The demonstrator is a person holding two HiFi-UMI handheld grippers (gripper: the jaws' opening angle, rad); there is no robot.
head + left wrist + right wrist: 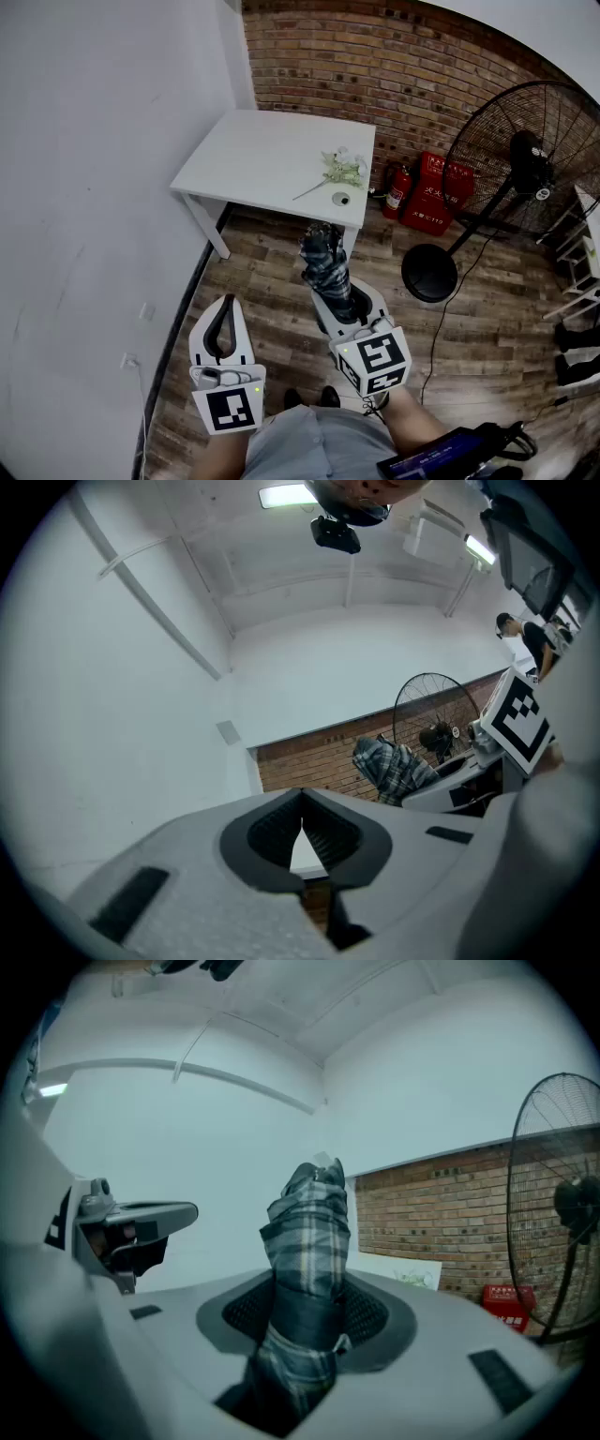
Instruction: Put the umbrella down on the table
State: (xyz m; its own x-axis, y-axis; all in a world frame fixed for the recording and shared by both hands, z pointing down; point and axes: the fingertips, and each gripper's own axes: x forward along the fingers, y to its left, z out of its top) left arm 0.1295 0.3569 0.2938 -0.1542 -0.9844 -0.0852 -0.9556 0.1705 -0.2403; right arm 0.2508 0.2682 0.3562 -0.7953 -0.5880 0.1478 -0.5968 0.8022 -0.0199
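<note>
A: Entry. Umbrella (305, 1269), appearance?

B: Folded compact type. Plaid fabric, dark grey with pale stripes, gathered in loose pleats. A plain dark band wraps it at the grip line. The far end is bunched and rounded.

A: Held by?

B: Right gripper (305, 1314). Its two ribbed pads press on the band, one from each side, and fabric fills the gap between them. The umbrella sticks out forward along the jaws.

A: Position in the head view?

B: Centre of the frame, in the air over the wooden floor (281, 281). Its end points up-frame toward the near edge of the white table (253, 155). It is not resting on the table.

A: Left gripper (225, 302)?

B: Lower left of the frame, just beside the right one. Its tips meet with nothing between them. In its own view a sliver of white tabletop shows through the hollow behind the tips.

A: On the table?

B: A pale flower sprig (339, 171) and a small round object (340, 199), both near its right edge.

A: Surroundings?

B: Standing fan (525, 159) at the right. Red fire extinguisher (397, 192) by the brick wall (375, 66).
</note>
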